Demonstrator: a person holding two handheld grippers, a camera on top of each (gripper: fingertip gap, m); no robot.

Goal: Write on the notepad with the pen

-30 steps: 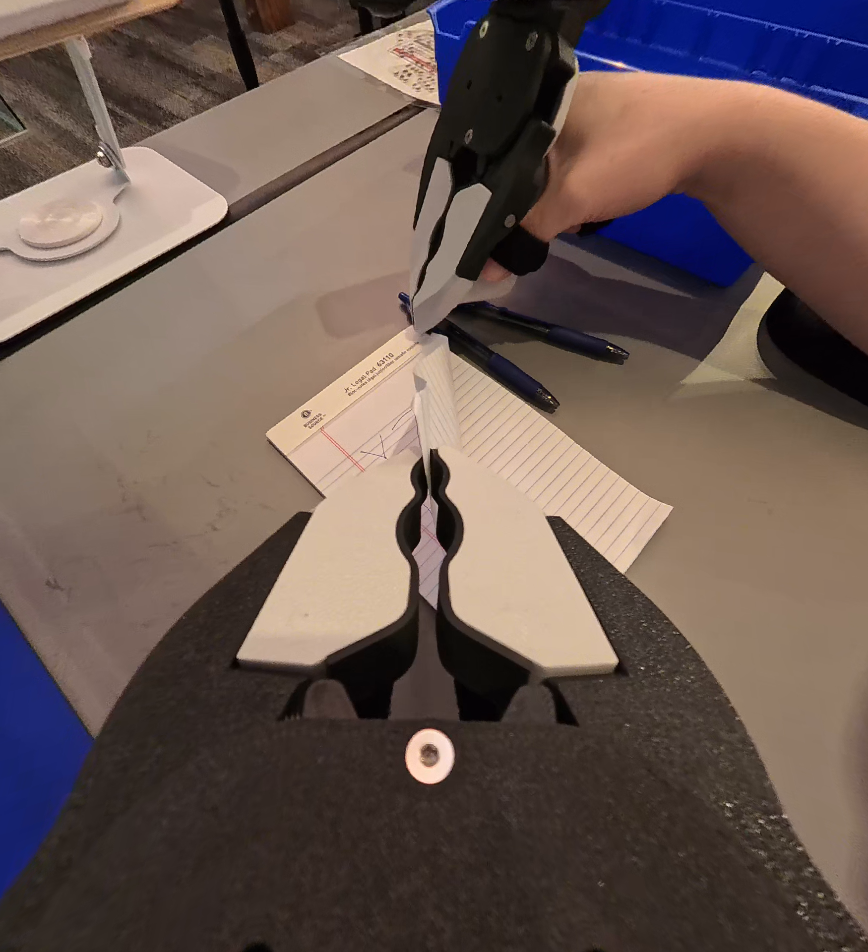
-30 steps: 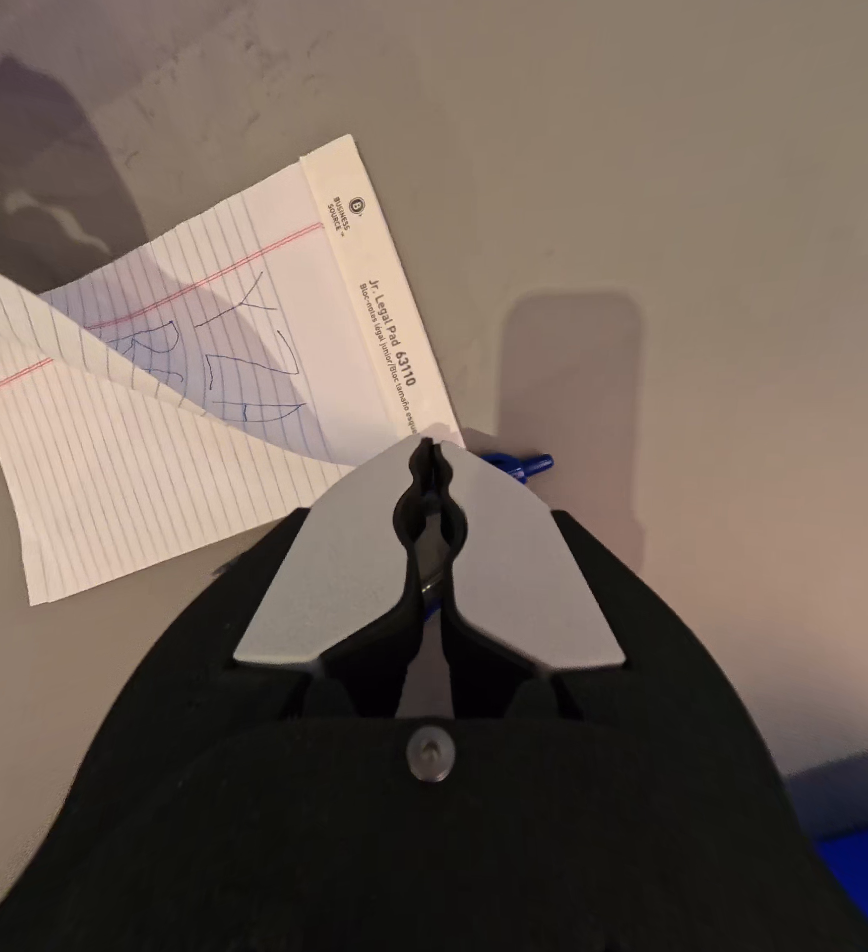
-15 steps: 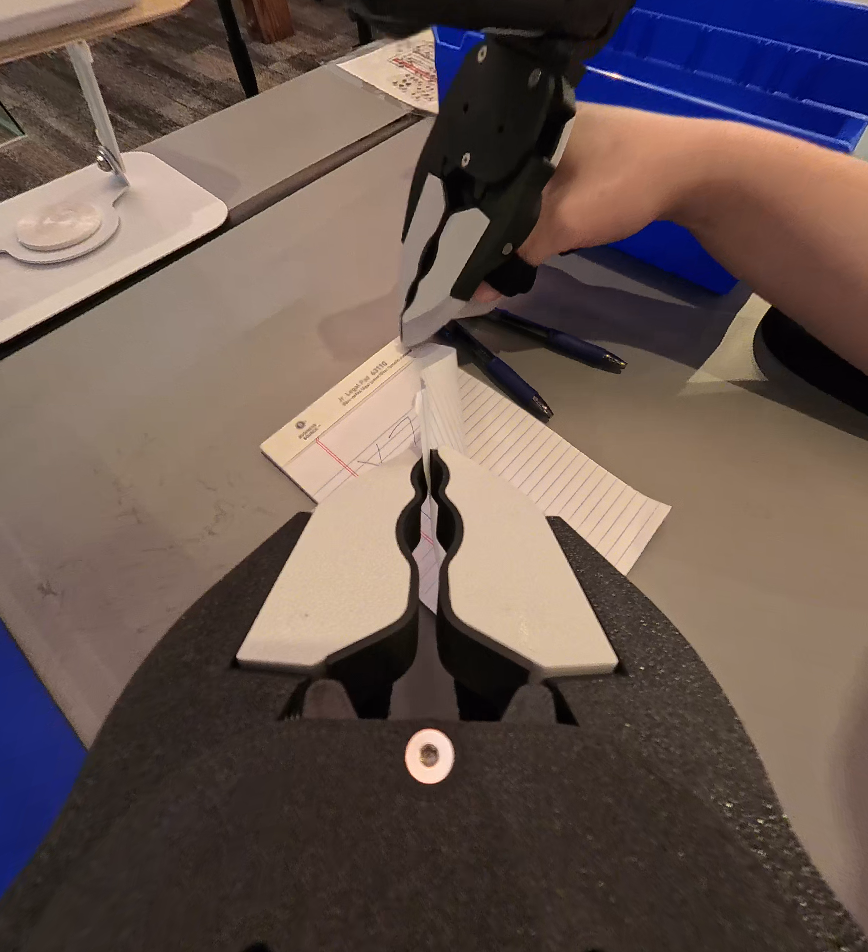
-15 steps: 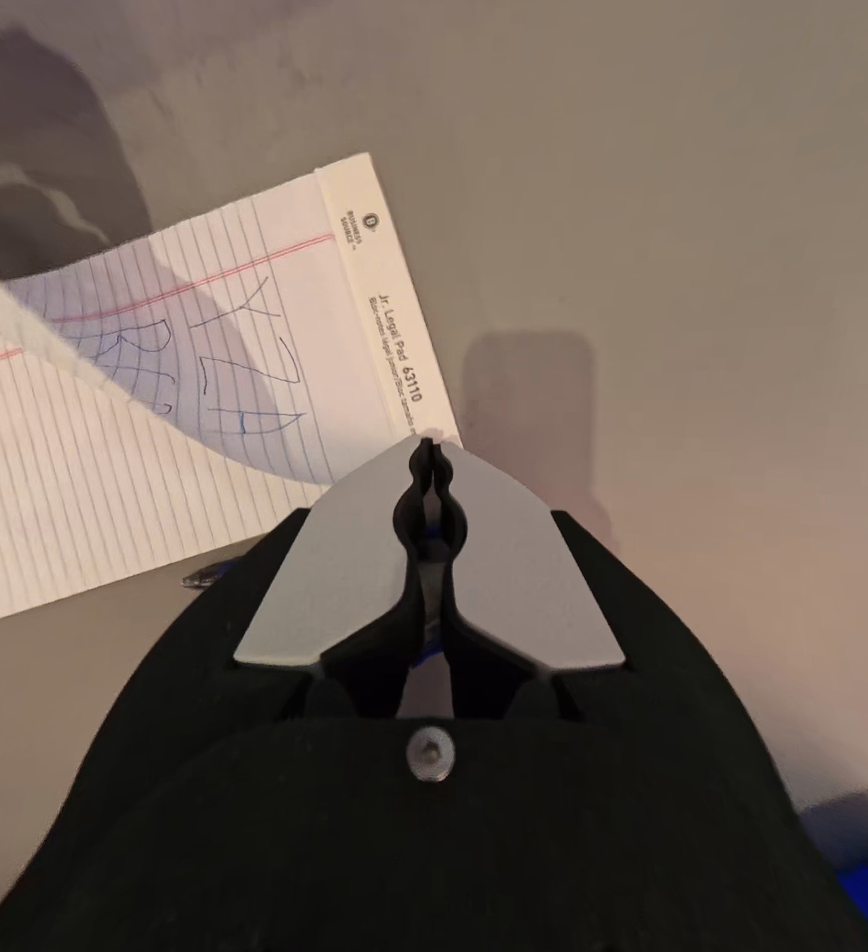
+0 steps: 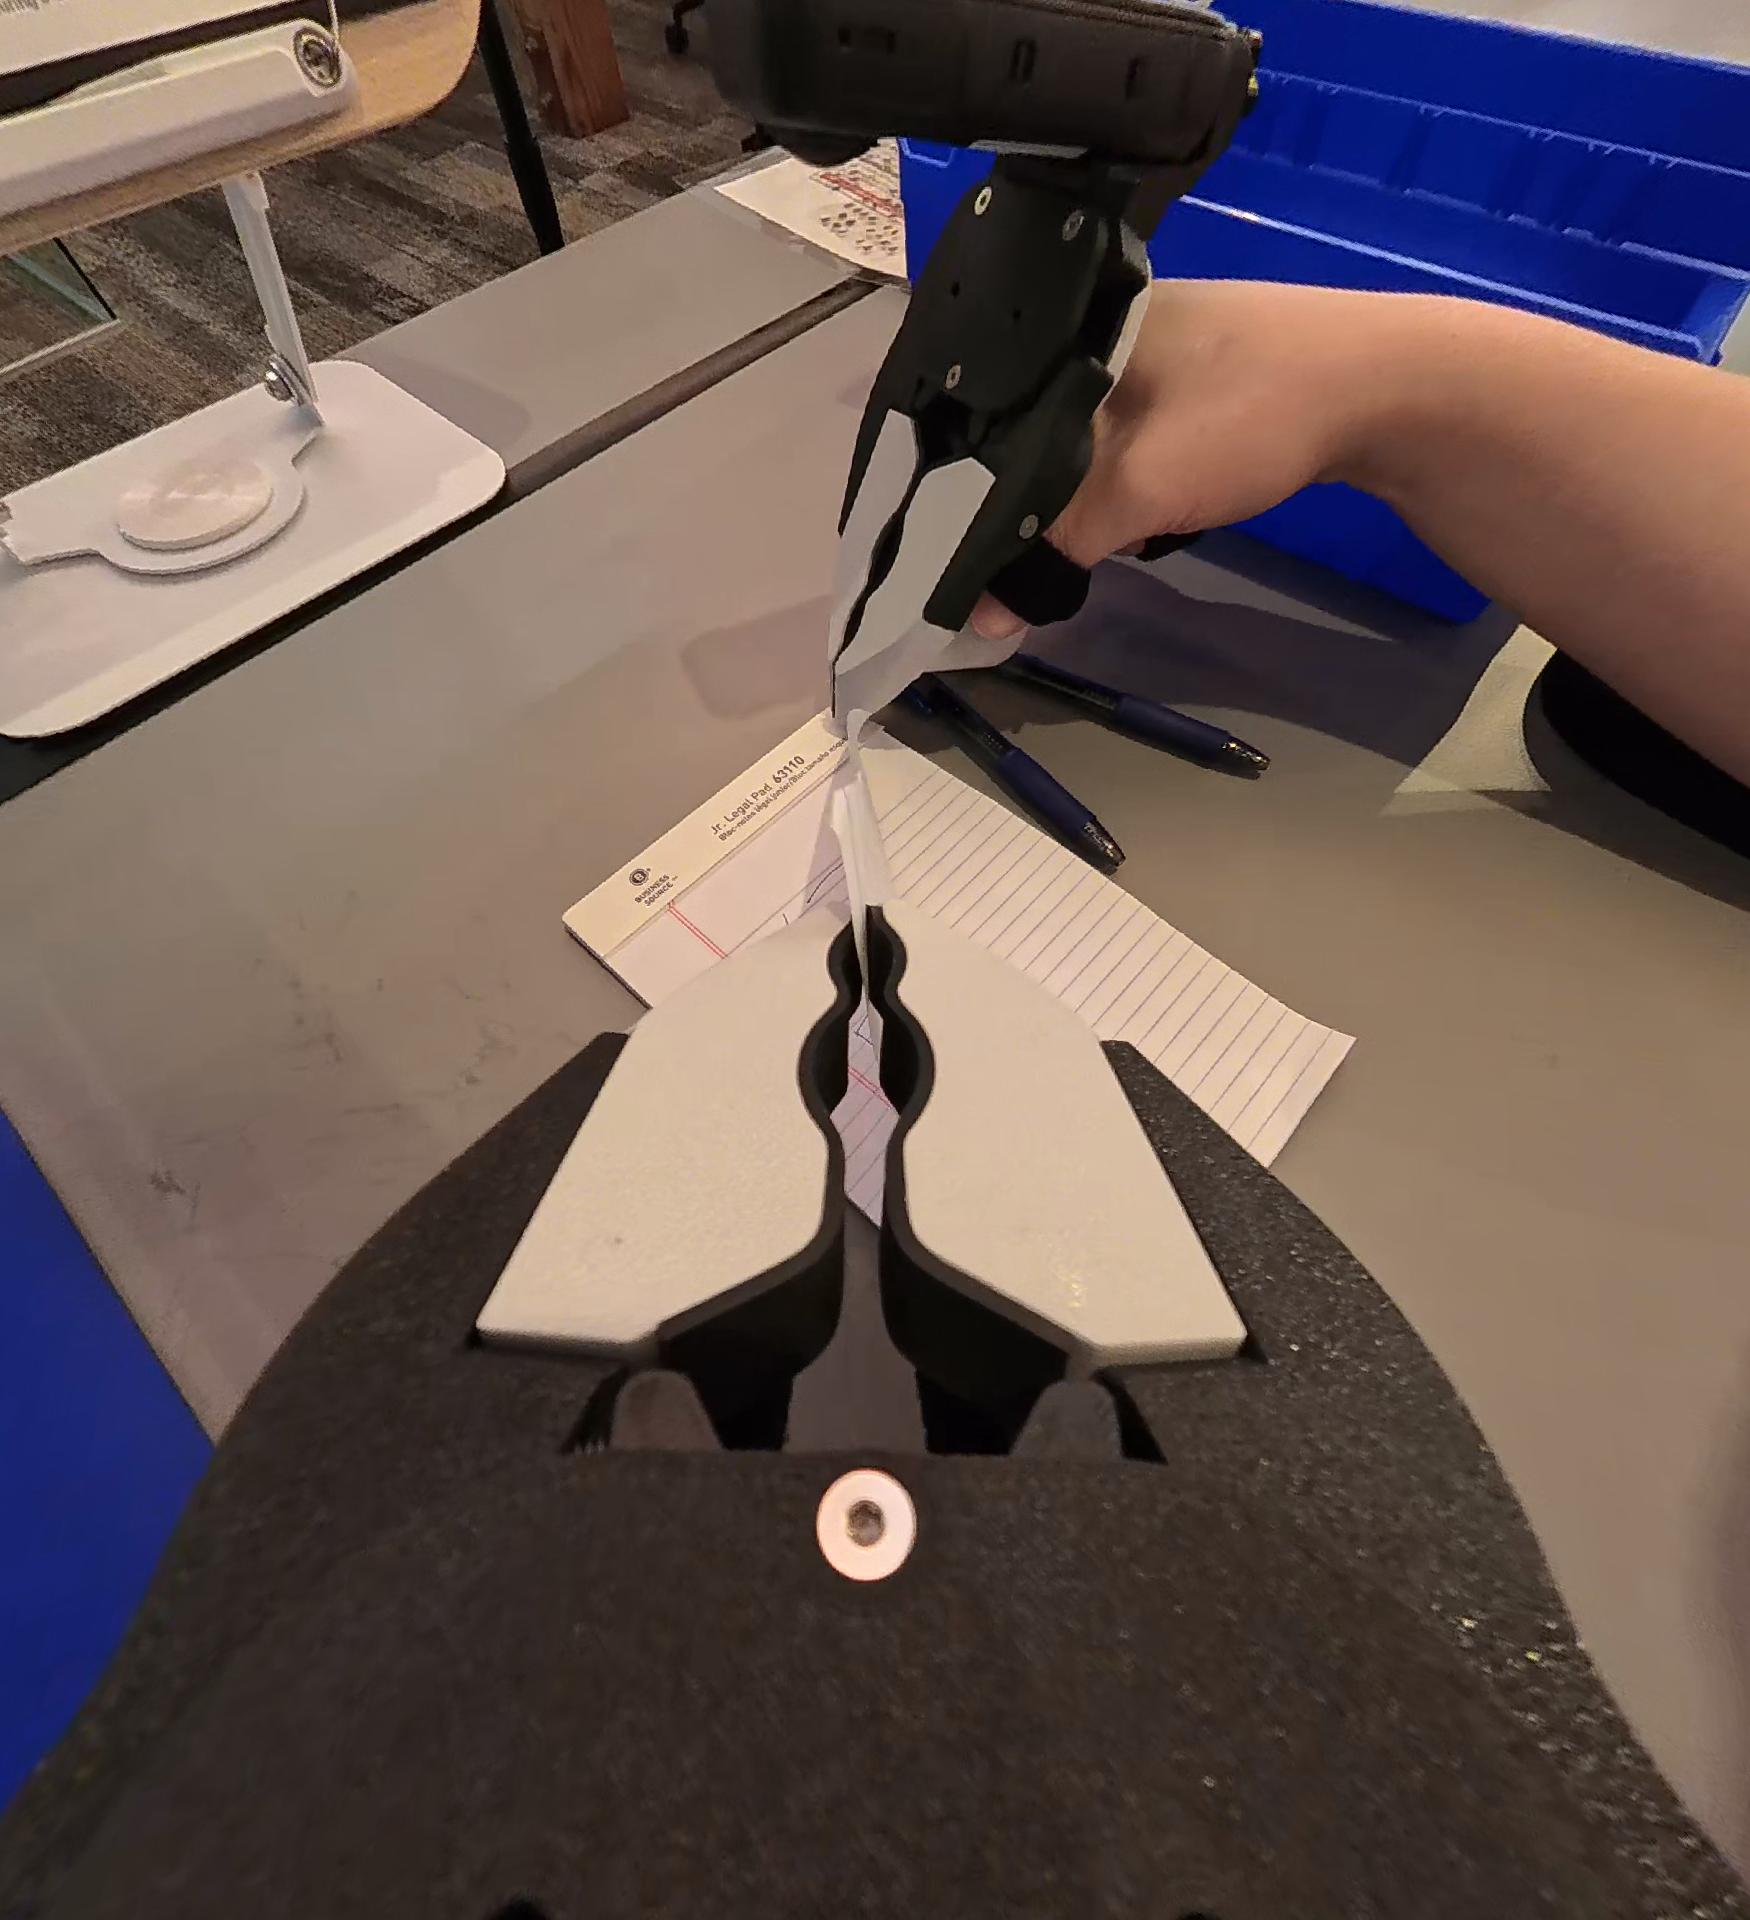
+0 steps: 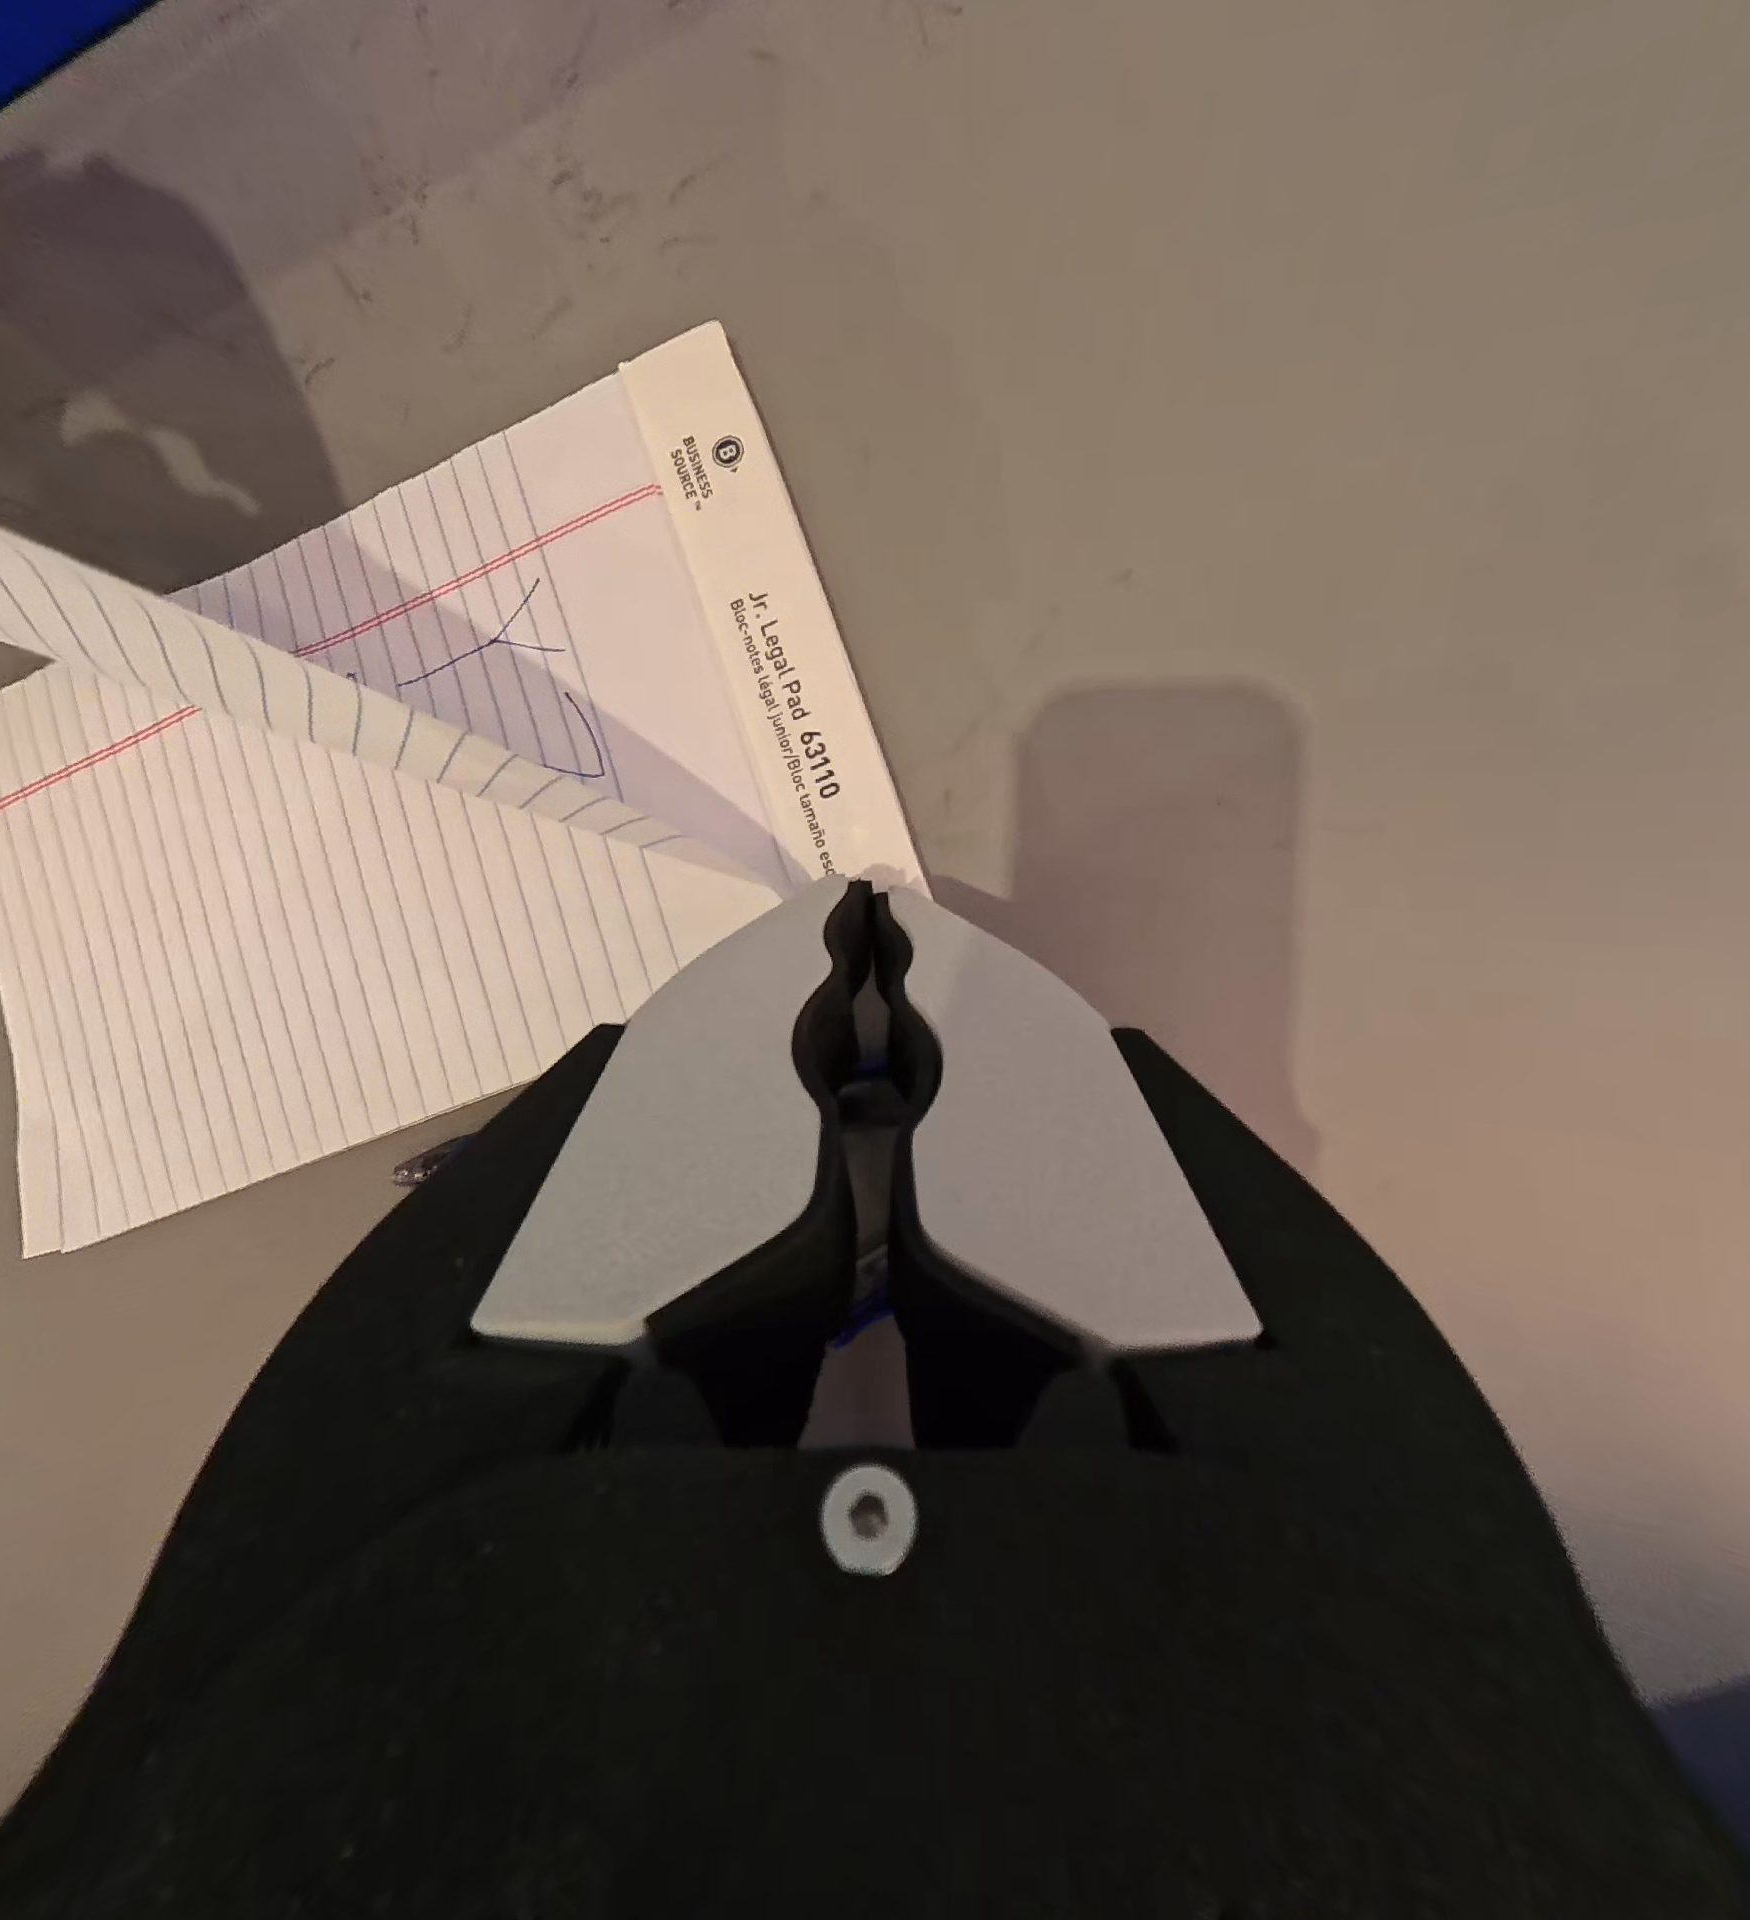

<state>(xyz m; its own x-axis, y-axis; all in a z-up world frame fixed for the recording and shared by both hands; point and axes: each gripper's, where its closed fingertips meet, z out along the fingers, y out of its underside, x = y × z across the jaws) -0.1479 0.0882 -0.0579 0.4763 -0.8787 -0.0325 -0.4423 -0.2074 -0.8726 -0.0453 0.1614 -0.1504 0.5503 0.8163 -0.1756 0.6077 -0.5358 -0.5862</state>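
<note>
Since a second ago the right gripper [image 5: 855,686] has lifted slightly at upper centre of the left wrist view, drawing the sheet [image 5: 866,831] tauter. Nearest, at frame centre, the left gripper [image 5: 866,935] is clamped narrow on that sheet's lower end. Beyond, the notepad [image 5: 705,862] lies flat on the grey table [image 5: 331,831], scribbles showing; two blue pens [image 5: 1037,790] rest just behind it, untouched. Right jaws pinch the sheet's top corner. Judged: page-turning or tearing precedes writing; next, clear the sheet, then grasp a pen.
</note>
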